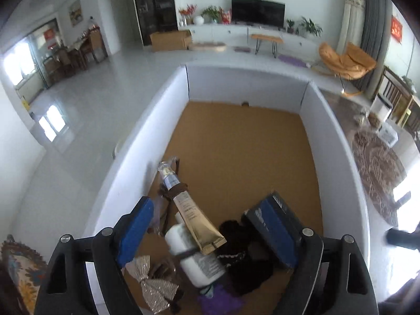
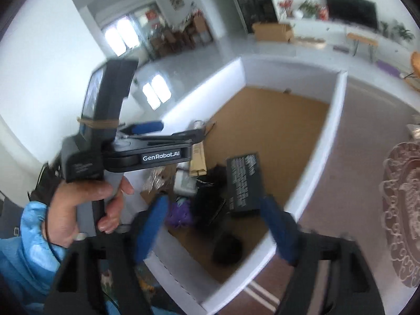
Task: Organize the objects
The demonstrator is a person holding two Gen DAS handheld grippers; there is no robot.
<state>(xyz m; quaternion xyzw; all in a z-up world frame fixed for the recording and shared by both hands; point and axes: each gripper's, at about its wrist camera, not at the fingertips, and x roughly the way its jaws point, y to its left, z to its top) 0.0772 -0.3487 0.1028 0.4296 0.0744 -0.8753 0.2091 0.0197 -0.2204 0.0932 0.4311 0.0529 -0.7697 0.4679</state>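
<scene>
Objects lie piled at the near end of a white-walled box (image 1: 168, 120): gold tube (image 1: 194, 218), white bottle (image 1: 194, 257), dark carton (image 2: 242, 181), bow (image 1: 155, 286). Left tool (image 1: 210, 233) and right tool (image 2: 218, 225) both gape wide, holding nothing.

A gold tube (image 1: 195, 220) lies tilted across a white bottle (image 1: 194, 254) between the left tool's (image 1: 207, 236) spread jaws, beside a dark box (image 1: 273, 220), black fabric (image 1: 236, 252) and a glittery bow (image 1: 155, 286).

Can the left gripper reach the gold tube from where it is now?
Probably yes: the left gripper is open, and the gold tube lies on top of the pile between its fingers, uncovered.
</scene>
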